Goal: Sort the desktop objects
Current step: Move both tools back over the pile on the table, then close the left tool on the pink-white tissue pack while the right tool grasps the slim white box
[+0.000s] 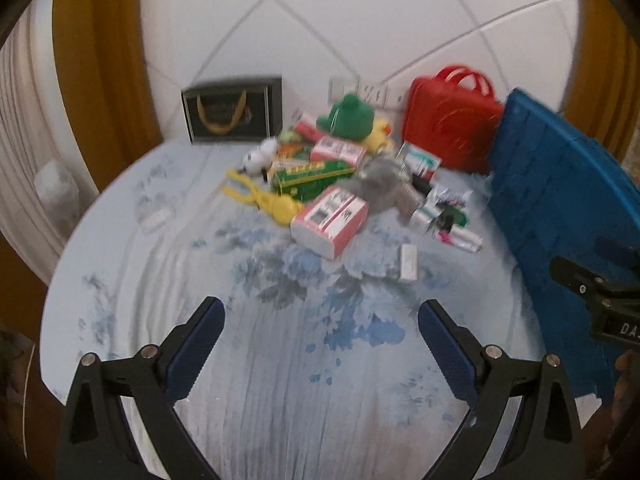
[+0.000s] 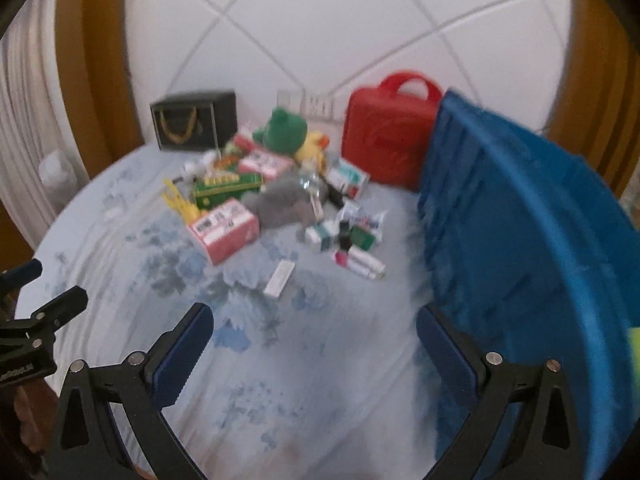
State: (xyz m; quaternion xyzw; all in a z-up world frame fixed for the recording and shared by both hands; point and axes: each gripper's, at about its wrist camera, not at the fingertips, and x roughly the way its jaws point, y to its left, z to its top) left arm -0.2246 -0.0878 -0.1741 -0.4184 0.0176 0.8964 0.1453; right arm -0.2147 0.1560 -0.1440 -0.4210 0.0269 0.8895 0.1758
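A heap of small objects lies on a blue flowered cloth [image 1: 280,360] [image 2: 280,360]: a pink and white box [image 1: 330,218] [image 2: 224,228], a green box [image 1: 312,174] [image 2: 226,190], a green plush frog [image 1: 348,116] [image 2: 284,130], yellow tongs [image 1: 260,198], a grey plush [image 1: 384,186] [image 2: 280,204] and small packets [image 2: 356,236]. A small white box [image 1: 409,262] [image 2: 280,278] lies apart, nearer to me. My left gripper [image 1: 320,320] is open above bare cloth, short of the heap. My right gripper [image 2: 314,324] is open too, with nothing between its fingers.
A blue plastic crate [image 1: 560,208] [image 2: 520,240] stands at the right. A red case with a handle [image 1: 452,120] [image 2: 388,140] and a black gift bag [image 1: 234,110] [image 2: 192,120] stand at the back against a white padded wall. Brown curtains hang at both sides.
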